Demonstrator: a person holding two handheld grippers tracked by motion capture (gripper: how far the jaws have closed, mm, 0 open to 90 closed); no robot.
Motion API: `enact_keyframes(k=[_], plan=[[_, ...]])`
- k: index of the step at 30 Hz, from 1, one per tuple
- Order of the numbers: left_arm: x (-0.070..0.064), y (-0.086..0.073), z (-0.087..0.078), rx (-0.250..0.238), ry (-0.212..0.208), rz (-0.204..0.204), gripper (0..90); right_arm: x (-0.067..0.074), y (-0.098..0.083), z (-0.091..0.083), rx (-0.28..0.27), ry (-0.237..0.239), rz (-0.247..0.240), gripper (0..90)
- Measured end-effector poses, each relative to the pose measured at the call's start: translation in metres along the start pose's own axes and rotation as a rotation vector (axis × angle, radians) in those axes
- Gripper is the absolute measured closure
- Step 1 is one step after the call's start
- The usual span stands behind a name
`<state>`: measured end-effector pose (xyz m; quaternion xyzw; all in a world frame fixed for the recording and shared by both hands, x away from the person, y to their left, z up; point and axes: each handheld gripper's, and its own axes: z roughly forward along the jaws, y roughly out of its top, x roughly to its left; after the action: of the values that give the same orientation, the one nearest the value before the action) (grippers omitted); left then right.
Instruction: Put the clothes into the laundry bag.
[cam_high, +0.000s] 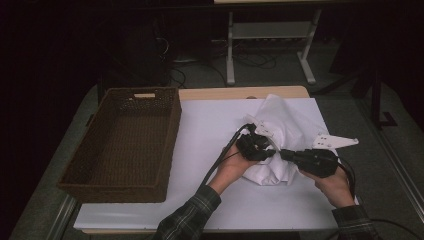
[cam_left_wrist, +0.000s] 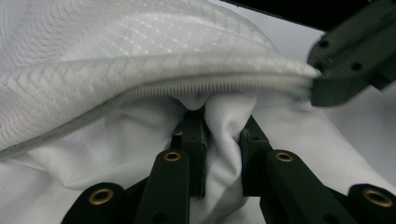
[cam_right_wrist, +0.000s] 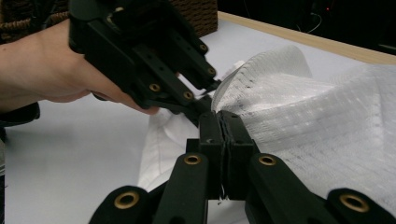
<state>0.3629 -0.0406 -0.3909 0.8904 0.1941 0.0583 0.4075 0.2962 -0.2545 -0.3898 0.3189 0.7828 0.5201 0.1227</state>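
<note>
A white garment (cam_high: 280, 135) of textured mesh with a zipper edge lay crumpled on the white table (cam_high: 210, 135). The left gripper (cam_left_wrist: 223, 149) pinched a fold of smooth inner fabric; the right gripper (cam_right_wrist: 223, 140), just beside it, clamped the mesh edge.

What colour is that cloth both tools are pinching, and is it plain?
White cloth, with a fine woven grid-like texture; the left gripper view shows it best.

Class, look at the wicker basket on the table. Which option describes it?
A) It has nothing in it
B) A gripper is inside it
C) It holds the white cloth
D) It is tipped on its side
A: the high view shows the wicker basket upright with a bare bottom, while the white cloth lies on the table to its right.
</note>
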Motion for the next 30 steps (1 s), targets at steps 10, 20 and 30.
enact_keyframes(k=[10, 20, 30], plan=[[0.001, 0.001, 0.013, -0.009, 0.005, 0.000, 73.6, -0.002, -0.007, -0.002, 0.022, 0.007, 0.002, 88.2], [-0.001, -0.010, -0.014, 0.031, -0.019, 0.008, 45.4, -0.004, -0.011, -0.002, 0.036, 0.004, 0.004, 88.1], [0.010, -0.033, -0.063, 0.044, 0.046, -0.016, 43.6, -0.007, -0.015, 0.001, 0.055, -0.002, 0.009, 88.1]])
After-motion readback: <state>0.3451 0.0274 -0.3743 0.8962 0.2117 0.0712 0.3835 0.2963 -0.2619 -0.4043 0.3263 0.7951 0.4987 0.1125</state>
